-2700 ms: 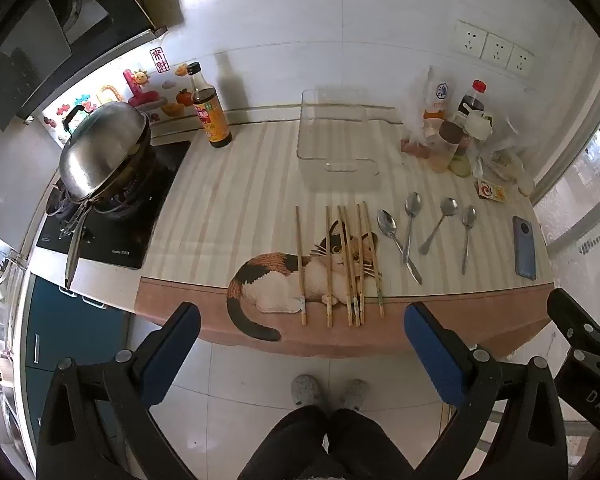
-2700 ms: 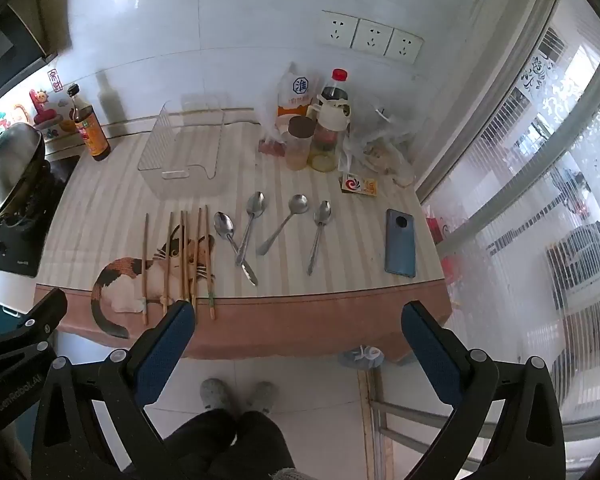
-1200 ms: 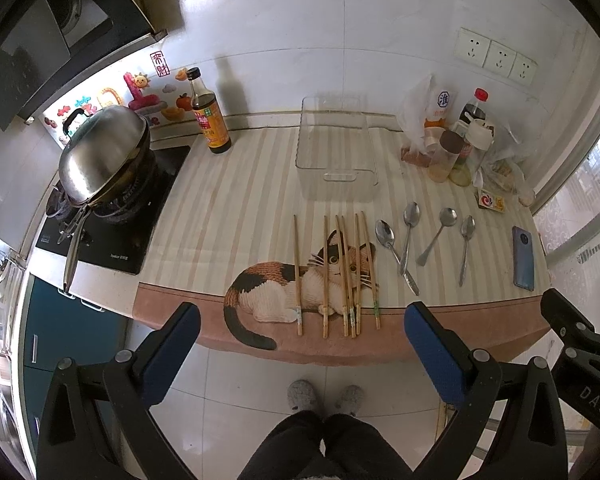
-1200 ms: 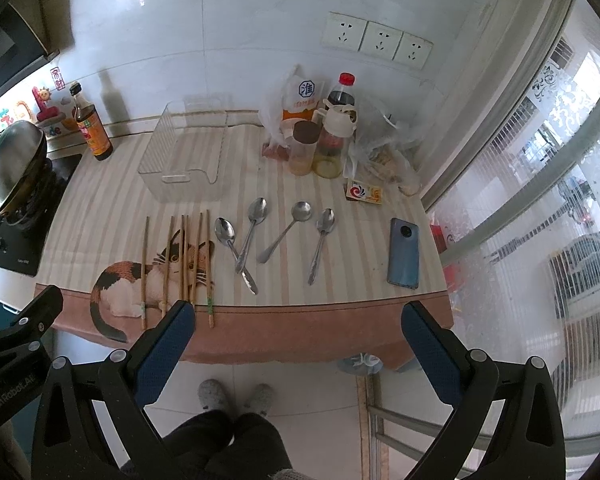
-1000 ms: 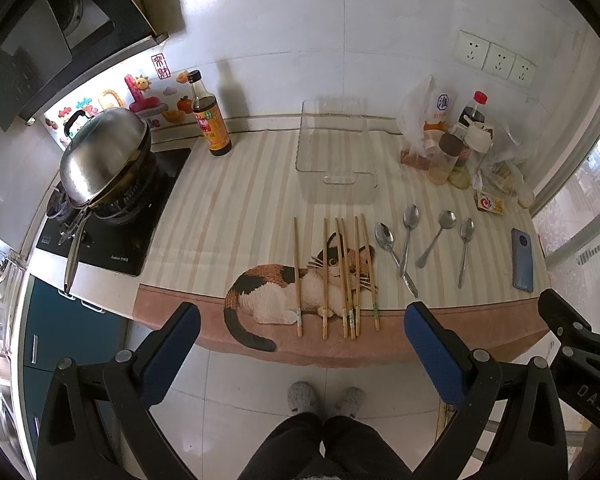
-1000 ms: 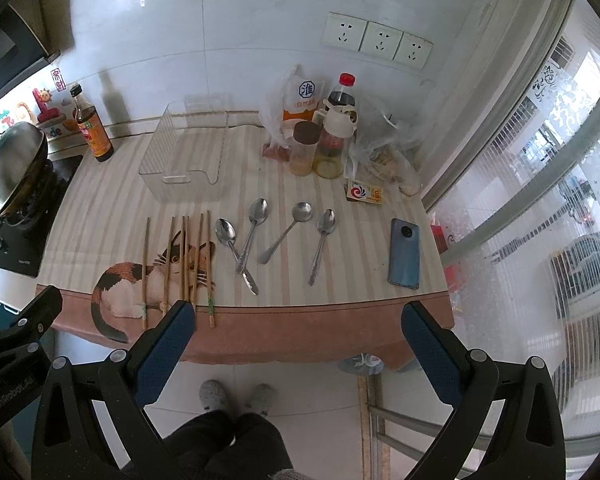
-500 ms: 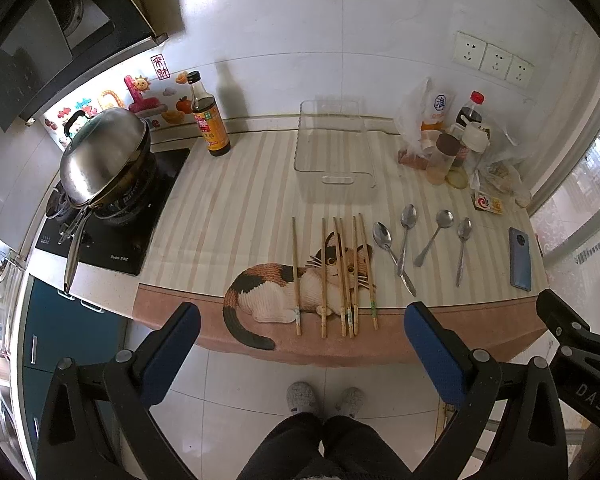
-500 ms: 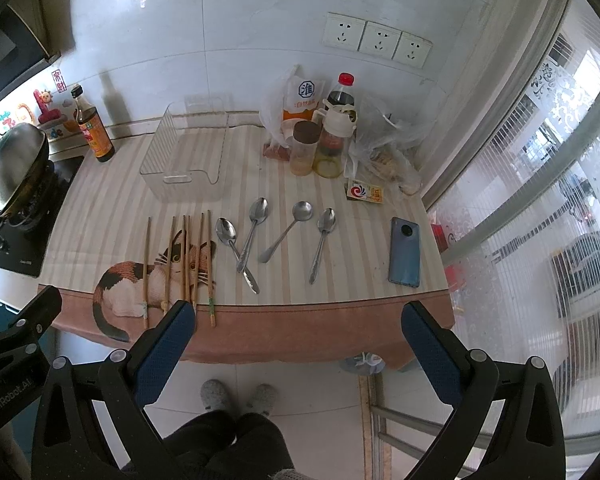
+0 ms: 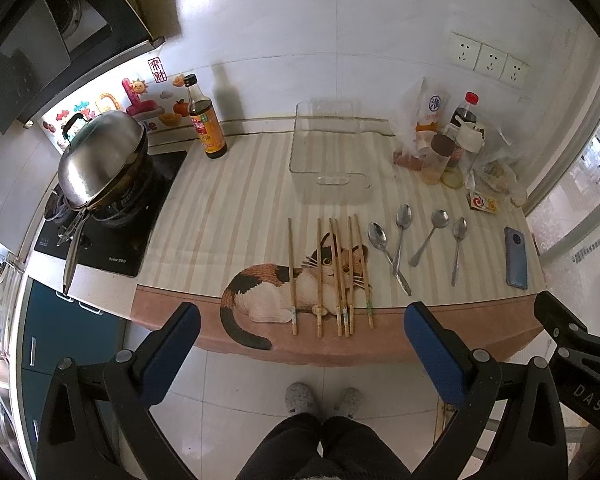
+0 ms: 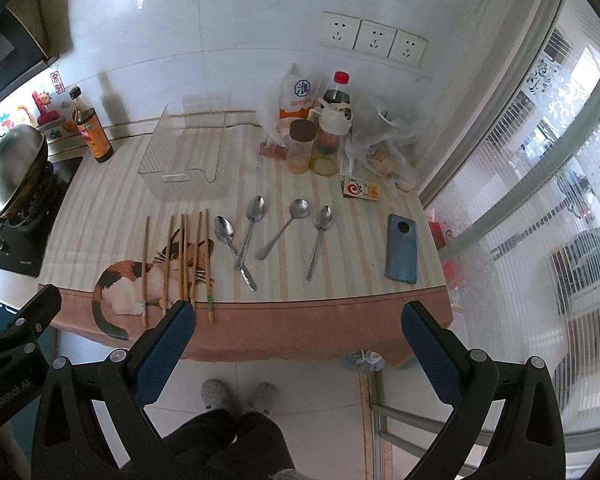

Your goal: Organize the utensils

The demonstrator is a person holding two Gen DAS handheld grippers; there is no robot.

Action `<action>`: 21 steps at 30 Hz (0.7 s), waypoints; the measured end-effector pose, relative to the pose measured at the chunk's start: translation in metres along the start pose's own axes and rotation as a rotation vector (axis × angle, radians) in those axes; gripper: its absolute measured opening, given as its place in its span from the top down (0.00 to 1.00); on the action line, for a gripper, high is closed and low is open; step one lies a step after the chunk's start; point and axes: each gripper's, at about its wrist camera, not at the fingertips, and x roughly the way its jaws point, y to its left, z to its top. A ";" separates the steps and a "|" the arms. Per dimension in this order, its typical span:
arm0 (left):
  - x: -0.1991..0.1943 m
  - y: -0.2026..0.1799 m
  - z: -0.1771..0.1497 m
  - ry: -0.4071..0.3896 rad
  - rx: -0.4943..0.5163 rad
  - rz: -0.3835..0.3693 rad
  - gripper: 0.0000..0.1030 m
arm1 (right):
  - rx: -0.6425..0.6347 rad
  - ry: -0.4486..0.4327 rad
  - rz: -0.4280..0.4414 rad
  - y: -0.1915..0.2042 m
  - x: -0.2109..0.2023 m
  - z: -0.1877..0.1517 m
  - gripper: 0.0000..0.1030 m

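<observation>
Several wooden chopsticks [image 9: 336, 276] lie side by side across the cat picture on the counter mat; they also show in the right wrist view [image 10: 184, 256]. Several metal spoons [image 9: 400, 240] lie to their right, also in the right wrist view [image 10: 252, 232]. A clear plastic bin [image 9: 328, 160] stands behind them, empty, also in the right wrist view [image 10: 188, 160]. My left gripper [image 9: 300, 348] and right gripper [image 10: 300, 344] are both open and empty, held off the counter's front edge above the floor.
A wok [image 9: 100, 160] sits on the stove at left. A soy sauce bottle [image 9: 206, 120] stands by the wall. Bottles, jars and bags [image 10: 320, 136] crowd the back right. A blue phone [image 10: 401, 248] and a small card box [image 10: 360, 190] lie at right.
Both grippers have drifted slightly back and up from the counter, so the counter looks a little smaller. Nothing on the counter has moved. Both grippers stay open.
</observation>
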 end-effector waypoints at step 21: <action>0.008 0.003 0.009 -0.095 -0.021 0.022 0.00 | 0.024 -0.017 0.034 -0.003 -0.002 -0.002 0.00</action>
